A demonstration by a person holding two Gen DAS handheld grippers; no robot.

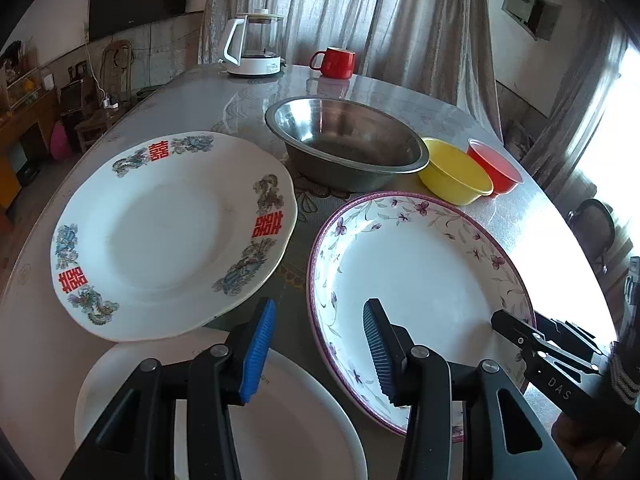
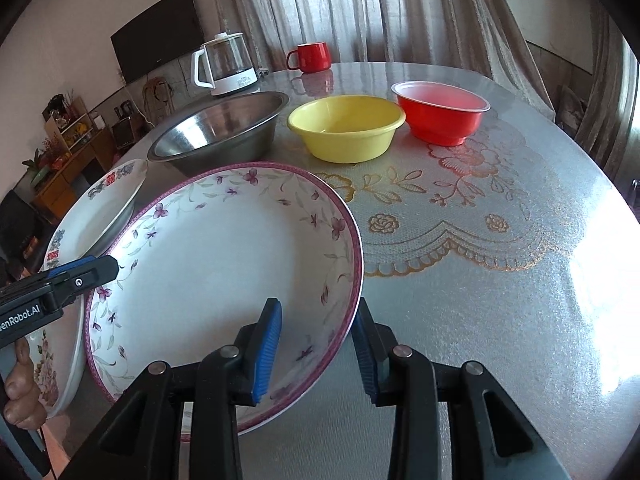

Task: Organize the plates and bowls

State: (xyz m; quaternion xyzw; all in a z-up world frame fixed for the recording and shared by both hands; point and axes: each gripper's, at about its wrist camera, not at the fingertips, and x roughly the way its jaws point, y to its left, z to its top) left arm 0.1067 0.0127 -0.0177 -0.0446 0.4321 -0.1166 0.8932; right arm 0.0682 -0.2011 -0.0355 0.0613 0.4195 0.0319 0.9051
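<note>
Jaws of the right gripper (image 2: 316, 354) were clamped on the floral plate's (image 2: 224, 264) rim (near desk (image 2: 460, 300) edge); left gripper (image 1: 318, 350) jaws were spread, empty.

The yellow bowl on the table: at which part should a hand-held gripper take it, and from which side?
Probably the yellow bowl is best taken at its thin rolled rim on the near side, one finger inside and one outside. It stands upright and empty, and bare table lies in front, while the steel bowl and red bowl crowd its sides.
</note>
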